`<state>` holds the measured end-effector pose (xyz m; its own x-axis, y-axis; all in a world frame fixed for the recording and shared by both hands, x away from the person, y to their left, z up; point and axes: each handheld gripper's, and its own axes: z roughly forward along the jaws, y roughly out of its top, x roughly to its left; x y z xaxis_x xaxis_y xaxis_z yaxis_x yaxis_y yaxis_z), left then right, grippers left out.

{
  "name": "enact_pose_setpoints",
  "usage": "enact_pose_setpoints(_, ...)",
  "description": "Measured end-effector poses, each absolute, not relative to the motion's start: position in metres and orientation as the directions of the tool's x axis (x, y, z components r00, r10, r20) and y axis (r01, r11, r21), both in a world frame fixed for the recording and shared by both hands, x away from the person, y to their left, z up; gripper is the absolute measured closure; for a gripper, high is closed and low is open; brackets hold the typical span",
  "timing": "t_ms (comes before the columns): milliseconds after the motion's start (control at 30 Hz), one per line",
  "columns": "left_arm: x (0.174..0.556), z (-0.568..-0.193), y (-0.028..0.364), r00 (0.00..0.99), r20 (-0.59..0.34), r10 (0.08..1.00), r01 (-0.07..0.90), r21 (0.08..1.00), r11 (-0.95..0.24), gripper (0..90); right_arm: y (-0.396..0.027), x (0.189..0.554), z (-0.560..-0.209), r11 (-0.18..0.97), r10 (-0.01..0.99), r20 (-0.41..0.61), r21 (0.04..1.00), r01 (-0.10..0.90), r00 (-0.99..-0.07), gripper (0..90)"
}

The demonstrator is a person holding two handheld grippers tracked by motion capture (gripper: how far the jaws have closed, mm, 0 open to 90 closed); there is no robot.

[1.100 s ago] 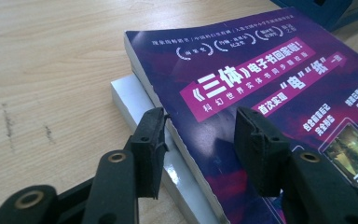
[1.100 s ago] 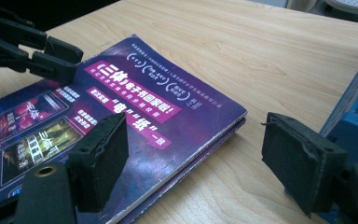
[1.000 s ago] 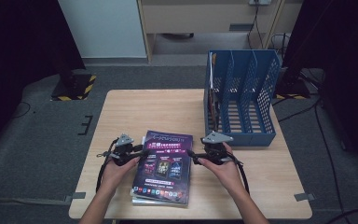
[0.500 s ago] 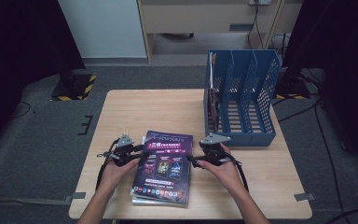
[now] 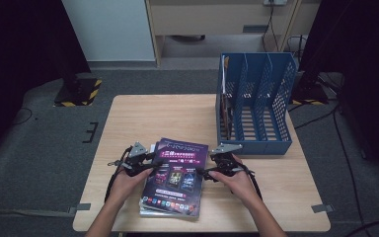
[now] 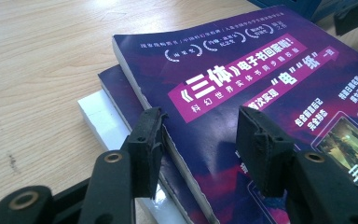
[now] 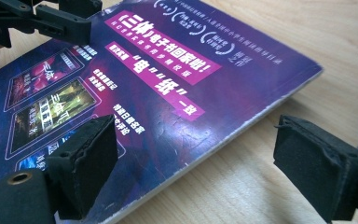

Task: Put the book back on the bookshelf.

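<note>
my left tongs (image 6: 198,140) loose astride top purple book (image 5: 176,175) left edge, jaws just easing apart, right tongs (image 7: 200,163) just widening, released at its right edge, near blue file rack (image 5: 256,106)

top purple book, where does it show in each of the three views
High view: the top purple book lies near the front edge, between both grippers.
Left gripper view: it fills the upper right, its edge between the fingers.
Right gripper view: it covers the upper left.
Shared landmark: the pink title banner.
</note>
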<state>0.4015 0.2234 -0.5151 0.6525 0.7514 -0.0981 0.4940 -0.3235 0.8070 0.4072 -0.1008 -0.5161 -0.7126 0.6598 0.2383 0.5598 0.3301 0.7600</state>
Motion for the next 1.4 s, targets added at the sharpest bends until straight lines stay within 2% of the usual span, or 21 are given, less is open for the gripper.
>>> enact_pose_setpoints(867, 0.4, -0.517, 0.221, 0.655, -0.111, 0.747, 0.494, 0.811, -0.312, 49.1, -0.097, 0.412, -0.529, 0.3, 0.645, 0.328, 0.722, 0.624, -0.69, 13.0)
enact_pose_setpoints(1100, 0.4, -0.518, 0.221, 0.651, -0.122, 0.749, 0.5, 0.811, -0.303, 48.9, -0.097, 0.411, -0.52, 0.29, 0.656, 0.295, 0.752, 0.592, -0.695, 16.0)
enact_pose_setpoints(1400, 0.399, -0.517, 0.223, 0.649, -0.122, 0.751, 0.503, 0.809, -0.303, 48.6, -0.096, 0.408, -0.506, 0.208, 0.641, 0.333, 0.791, 0.575, -0.691, 17.2)
